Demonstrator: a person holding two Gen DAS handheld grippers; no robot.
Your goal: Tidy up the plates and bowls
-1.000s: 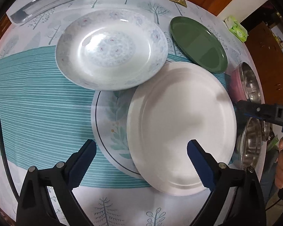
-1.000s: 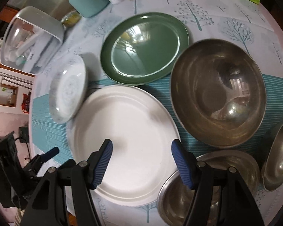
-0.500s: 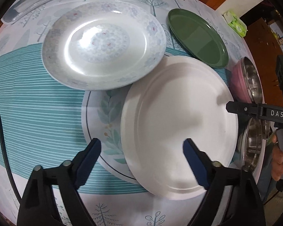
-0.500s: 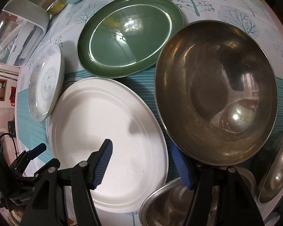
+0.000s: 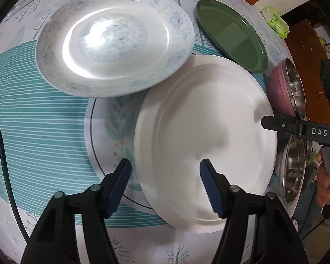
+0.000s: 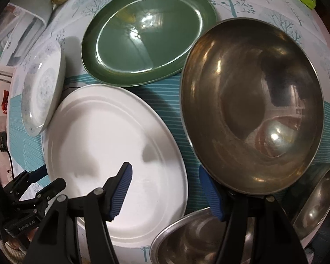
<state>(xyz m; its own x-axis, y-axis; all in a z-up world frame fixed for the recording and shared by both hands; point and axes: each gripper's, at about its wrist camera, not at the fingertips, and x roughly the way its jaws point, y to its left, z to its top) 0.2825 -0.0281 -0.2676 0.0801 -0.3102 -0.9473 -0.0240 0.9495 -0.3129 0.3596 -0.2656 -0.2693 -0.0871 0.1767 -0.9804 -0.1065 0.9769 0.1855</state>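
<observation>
A white oval plate [image 5: 204,136] lies on the table, overlapping a leaf-patterned plate [image 5: 107,136]. My left gripper [image 5: 165,176] points down over the oval plate's left rim. Its jaws are closing with the rim between them, and the pads are not pressing on it. In the right wrist view the same oval plate [image 6: 112,145] has my right gripper [image 6: 165,180] open across its right rim. The right finger sits low beside a large steel bowl [image 6: 253,105]. A floral plate [image 5: 114,46] and a green plate [image 5: 231,33] lie farther back.
Two smaller steel bowls [image 6: 187,242] [image 6: 319,202] crowd the near right. A pink bowl with a steel liner [image 5: 281,88] stands by the oval plate. A clear container [image 6: 17,28] and a green packet [image 5: 275,22] sit at the table's far edge. A black cable [image 5: 0,145] runs along the left.
Both grippers have sunk closer to the white oval plate. The left jaws have narrowed markedly around its left rim. The right gripper's right finger now sits against the large steel bowl's side.
</observation>
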